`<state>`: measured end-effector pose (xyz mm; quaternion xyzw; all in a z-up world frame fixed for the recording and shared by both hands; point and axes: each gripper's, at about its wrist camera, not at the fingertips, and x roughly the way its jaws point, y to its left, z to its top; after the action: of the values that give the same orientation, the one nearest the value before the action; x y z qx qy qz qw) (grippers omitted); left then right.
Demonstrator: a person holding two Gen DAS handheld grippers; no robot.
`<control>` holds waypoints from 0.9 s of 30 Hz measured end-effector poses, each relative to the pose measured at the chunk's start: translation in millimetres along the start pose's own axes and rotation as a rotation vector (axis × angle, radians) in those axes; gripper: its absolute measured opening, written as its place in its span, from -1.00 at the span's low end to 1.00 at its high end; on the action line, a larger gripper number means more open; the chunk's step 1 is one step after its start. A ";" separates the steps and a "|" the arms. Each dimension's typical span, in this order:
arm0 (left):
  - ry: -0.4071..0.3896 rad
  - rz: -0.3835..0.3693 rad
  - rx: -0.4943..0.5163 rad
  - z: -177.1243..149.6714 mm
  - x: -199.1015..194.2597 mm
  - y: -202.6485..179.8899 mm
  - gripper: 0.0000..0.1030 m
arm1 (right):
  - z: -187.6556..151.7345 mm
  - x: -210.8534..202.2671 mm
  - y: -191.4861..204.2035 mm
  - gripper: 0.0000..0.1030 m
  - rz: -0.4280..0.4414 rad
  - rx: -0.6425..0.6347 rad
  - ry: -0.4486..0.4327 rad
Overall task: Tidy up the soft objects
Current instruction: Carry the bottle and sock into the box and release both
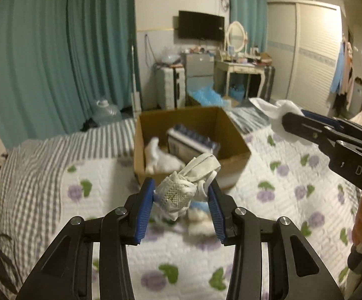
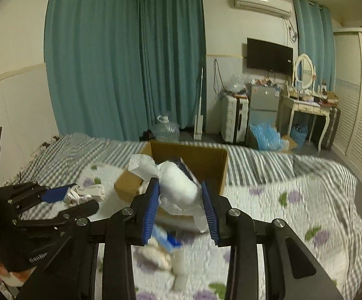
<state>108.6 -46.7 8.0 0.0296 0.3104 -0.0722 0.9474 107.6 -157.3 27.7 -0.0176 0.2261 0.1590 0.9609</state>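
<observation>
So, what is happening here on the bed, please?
A person is sorting soft things with a gripper in each hand. The left gripper is shut on a white mesh bundle, held above the flowered quilt. The right gripper is shut on a white wrapped roll. Both are held near the open cardboard box on the bed, which already holds some white items. More soft pieces lie on the quilt below.

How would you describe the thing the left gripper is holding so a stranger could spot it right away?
Start at the open cardboard box on the floral quilt. Just in front of it, the left gripper pinches a crumpled white mesh bundle with loose straps between its blue pads. The right gripper holds a smooth, fluffy white wad instead, without mesh or straps.
</observation>
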 end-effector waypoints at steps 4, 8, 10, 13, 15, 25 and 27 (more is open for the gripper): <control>-0.039 0.020 0.022 30.3 11.1 -1.0 -0.20 | 29.7 19.5 -6.7 -0.33 -0.007 -0.003 -0.013; -0.041 0.045 0.032 54.9 35.6 0.9 -0.19 | 52.0 53.6 -22.3 -0.33 0.007 0.031 0.003; -0.040 0.043 0.026 66.3 54.2 3.7 -0.15 | 57.4 78.5 -26.9 -0.33 -0.002 0.034 0.027; -0.057 0.037 0.041 75.5 80.4 4.3 -0.15 | 57.5 116.9 -31.4 -0.33 -0.021 0.035 0.064; -0.059 0.048 0.062 76.3 100.3 2.2 -0.15 | 53.9 143.2 -34.1 -0.33 -0.036 0.033 0.090; 0.054 0.097 0.039 53.8 177.6 21.5 0.49 | 27.5 216.1 -44.2 0.46 -0.044 0.061 0.160; 0.052 0.107 0.023 50.2 178.2 24.1 0.53 | 24.3 214.7 -45.6 0.59 -0.034 0.064 0.150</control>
<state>283.7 -49.1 -56.8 0.0589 0.3319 -0.0242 0.9412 314.2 -134.1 -46.7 -0.0028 0.3021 0.1336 0.9439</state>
